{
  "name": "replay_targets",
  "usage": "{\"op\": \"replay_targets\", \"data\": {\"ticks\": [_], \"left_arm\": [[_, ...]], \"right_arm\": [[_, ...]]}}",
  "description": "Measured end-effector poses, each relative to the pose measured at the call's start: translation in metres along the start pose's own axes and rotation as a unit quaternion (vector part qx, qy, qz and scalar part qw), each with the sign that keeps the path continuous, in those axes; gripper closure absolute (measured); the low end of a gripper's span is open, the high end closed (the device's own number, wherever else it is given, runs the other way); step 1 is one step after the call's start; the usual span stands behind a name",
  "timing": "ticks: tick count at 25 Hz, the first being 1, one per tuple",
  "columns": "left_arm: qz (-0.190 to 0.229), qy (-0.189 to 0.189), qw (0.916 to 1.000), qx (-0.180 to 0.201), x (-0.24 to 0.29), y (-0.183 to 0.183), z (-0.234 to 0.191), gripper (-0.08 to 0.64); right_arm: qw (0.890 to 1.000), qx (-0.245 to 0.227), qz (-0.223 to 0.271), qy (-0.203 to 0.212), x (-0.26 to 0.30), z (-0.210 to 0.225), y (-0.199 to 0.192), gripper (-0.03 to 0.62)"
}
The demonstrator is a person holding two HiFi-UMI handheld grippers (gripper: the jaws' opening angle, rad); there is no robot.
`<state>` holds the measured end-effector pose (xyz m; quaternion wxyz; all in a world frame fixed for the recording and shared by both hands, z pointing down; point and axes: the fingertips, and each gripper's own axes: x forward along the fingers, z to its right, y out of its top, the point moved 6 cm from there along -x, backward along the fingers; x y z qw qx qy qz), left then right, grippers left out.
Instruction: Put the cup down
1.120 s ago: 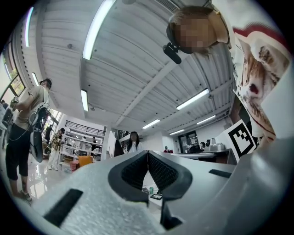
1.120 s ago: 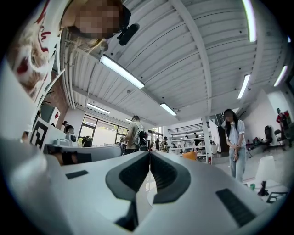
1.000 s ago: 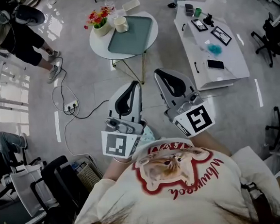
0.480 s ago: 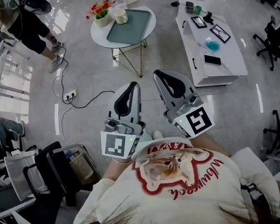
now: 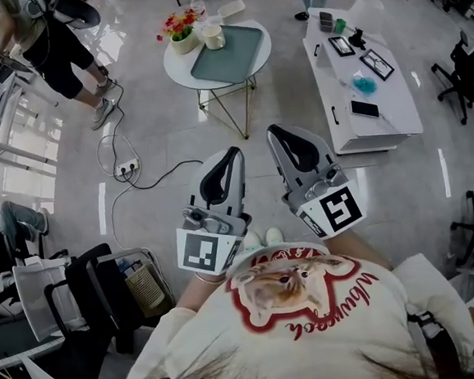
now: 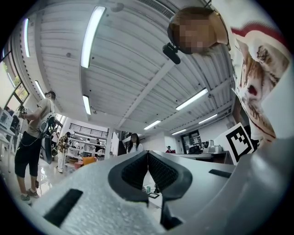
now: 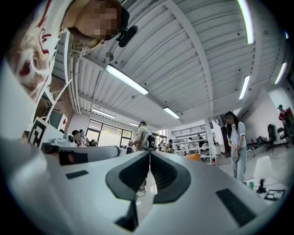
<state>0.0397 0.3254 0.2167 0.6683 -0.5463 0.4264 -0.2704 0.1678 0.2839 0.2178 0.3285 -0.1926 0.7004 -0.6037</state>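
Note:
A cream cup (image 5: 213, 36) stands on the far left corner of a grey-green tray (image 5: 232, 54) on a small round white table (image 5: 178, 66). Both grippers are far from it, held close to the person's chest. My left gripper (image 5: 230, 152) points toward the table with its jaws pressed together and nothing between them. My right gripper (image 5: 275, 130) sits beside it, jaws also closed and empty. In the left gripper view the pads (image 6: 148, 170) meet; in the right gripper view the pads (image 7: 149, 173) meet too.
A flower pot (image 5: 181, 34) and a water bottle (image 5: 198, 5) stand by the cup. A long white table (image 5: 377, 98) with frames, a phone and small items is at right. A power strip and cable (image 5: 126, 166) lie on the floor. A person (image 5: 50, 36) stands at upper left; chairs crowd lower left.
The round table and cup have shifted slightly right and up in the head view as the person moved. Both grippers stay shut near the chest.

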Motion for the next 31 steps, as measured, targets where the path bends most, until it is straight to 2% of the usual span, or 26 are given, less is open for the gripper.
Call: {"op": "replay_targets", "data": {"ticks": [7,31], "left_arm": [[0.003,0.003,1.0,-0.005,-0.005,-0.002,-0.012,0.545],[0.01,-0.004,0.9999,-0.004,-0.012,0.002,-0.031,0.545]], "right_arm": [[1.0,-0.028,-0.01,0.01,0.01,-0.012,-0.002,0.561],[1.0,-0.029,-0.005,0.01,0.026,-0.024,-0.001,0.561]]}}
